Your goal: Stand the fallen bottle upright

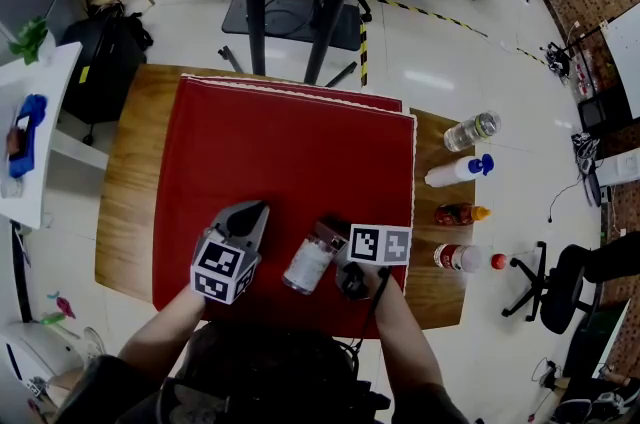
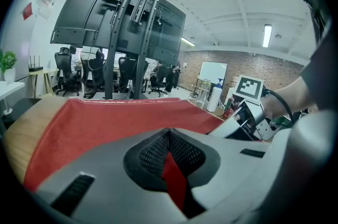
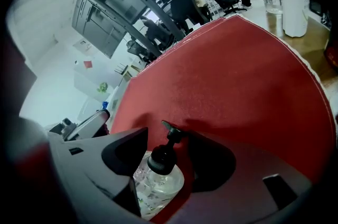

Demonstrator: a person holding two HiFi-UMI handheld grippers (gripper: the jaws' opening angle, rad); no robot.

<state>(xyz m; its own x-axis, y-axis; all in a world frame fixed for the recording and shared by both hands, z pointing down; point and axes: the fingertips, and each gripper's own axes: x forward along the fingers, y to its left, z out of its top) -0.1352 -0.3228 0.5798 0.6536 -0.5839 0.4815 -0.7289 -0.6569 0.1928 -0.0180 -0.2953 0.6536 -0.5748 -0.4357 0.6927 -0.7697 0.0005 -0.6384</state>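
A clear pump bottle (image 1: 308, 264) with a black pump head stands on the red cloth (image 1: 290, 152) near the table's front edge, and it looks upright. My right gripper (image 1: 330, 240) is around it. In the right gripper view the bottle (image 3: 158, 183) sits between the wide-spread jaws of that gripper (image 3: 166, 136); red cloth shows in the gap on its right side, so the gripper is open. My left gripper (image 1: 256, 210) hovers just left of the bottle, jaws together and holding nothing. In its own view the left gripper (image 2: 169, 134) points across the cloth.
Several bottles stand on the bare wooden strip right of the cloth: a clear water bottle (image 1: 470, 130), a white one with a blue cap (image 1: 455, 172), a red sauce bottle (image 1: 460, 213) and a red-capped one (image 1: 462, 258). A black stand base (image 1: 290, 17) lies behind the table.
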